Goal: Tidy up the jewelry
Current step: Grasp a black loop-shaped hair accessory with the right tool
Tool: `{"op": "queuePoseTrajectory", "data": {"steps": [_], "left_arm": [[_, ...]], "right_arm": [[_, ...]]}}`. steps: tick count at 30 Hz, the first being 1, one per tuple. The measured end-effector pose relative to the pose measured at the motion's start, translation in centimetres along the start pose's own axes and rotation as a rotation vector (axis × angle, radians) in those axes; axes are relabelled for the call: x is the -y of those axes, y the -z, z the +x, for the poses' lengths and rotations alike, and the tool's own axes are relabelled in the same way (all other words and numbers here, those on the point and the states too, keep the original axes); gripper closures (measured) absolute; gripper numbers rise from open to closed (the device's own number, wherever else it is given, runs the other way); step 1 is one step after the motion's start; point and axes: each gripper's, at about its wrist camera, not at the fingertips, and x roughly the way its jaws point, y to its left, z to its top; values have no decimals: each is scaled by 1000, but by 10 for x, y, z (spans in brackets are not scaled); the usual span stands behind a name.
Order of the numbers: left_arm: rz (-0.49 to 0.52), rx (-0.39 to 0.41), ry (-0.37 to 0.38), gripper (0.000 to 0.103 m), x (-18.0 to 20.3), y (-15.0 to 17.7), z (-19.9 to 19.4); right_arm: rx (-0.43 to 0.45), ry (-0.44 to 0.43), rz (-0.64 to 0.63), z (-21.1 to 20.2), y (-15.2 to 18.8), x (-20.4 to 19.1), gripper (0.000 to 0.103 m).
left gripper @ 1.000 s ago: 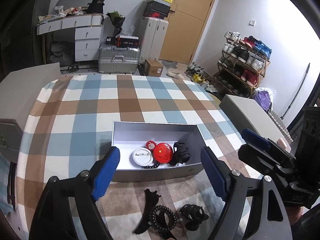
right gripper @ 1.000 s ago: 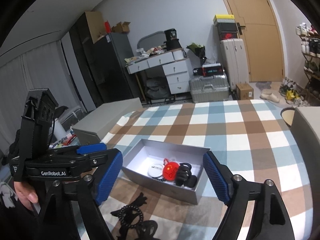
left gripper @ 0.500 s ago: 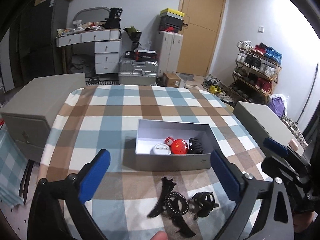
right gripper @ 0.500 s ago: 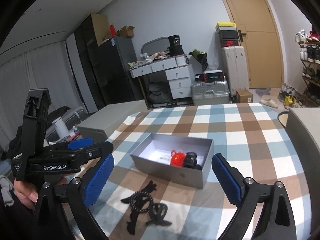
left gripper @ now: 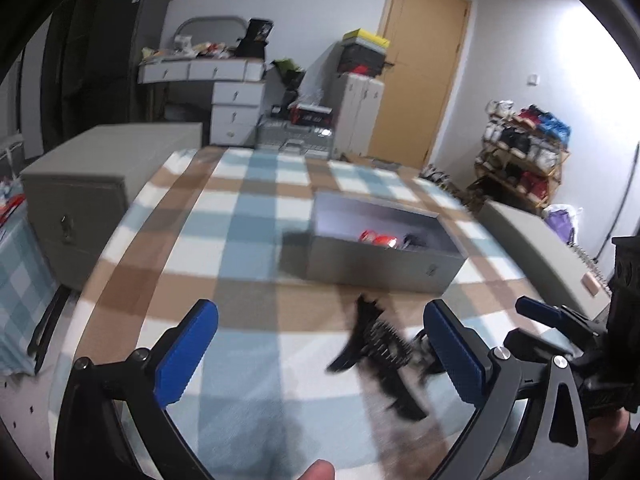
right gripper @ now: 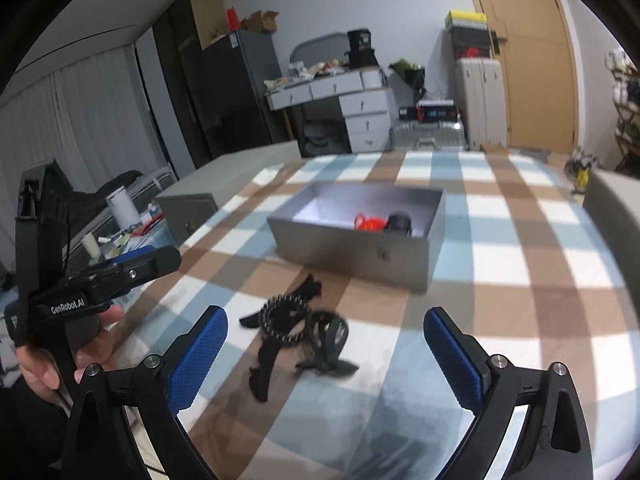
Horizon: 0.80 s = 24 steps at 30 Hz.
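Closest in, the right gripper (right gripper: 324, 354) stands with its blue pads spread wide and nothing between them but air, and the left gripper (left gripper: 320, 354) is the same — gaping, holding nothing. Both hang over the checked tablecloth (right gripper: 500, 240), on the near side of the grey box (right gripper: 352, 240). A hand (right gripper: 60, 356) grips the left tool's handle, off to the box's near left. Just short of the box's front wall lies a little heap of black hair accessories (right gripper: 296, 328): a spiral hair tie (right gripper: 280, 318) resting on a long black clip (right gripper: 268, 364), with a claw clip (right gripper: 330, 340) touching it on the right. Inside the box, toward its right end, sit a red round badge (right gripper: 370, 222) and a black claw clip (right gripper: 400, 222) side by side. Beyond the box stands a white drawer desk (right gripper: 360, 100) — cluttered on top — with a silver suitcase (right gripper: 428, 134) beside it.
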Motion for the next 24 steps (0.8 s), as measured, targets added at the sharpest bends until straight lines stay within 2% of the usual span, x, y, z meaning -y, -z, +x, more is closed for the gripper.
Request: {"op": "queuePoseTrajectory", "data": {"steps": [4, 7, 10, 14, 20, 21, 23, 24], "left_arm": [[10, -40, -36, 3, -5, 10, 6], [28, -46, -40, 3, -4, 16, 4], [46, -50, -39, 3, -2, 22, 2], [91, -45, -29, 3, 5, 27, -3], [139, -29, -37, 3, 10, 29, -9], [135, -34, -36, 3, 9, 30, -10], [130, -46, -41, 3, 8, 30, -8], [130, -54, -46, 3, 7, 30, -8]], "right_arm": [[-56, -26, 21, 16, 8, 0, 6], [-83, -56, 43, 23, 10, 2, 16], [-94, -62, 64, 28, 9, 4, 20], [-116, -53, 84, 36, 8, 4, 32], [-137, -52, 99, 45, 7, 4, 42], [-144, -57, 102, 47, 7, 4, 45], [-158, -65, 109, 50, 7, 5, 60], [-165, -64, 115, 52, 8, 6, 64]]}}
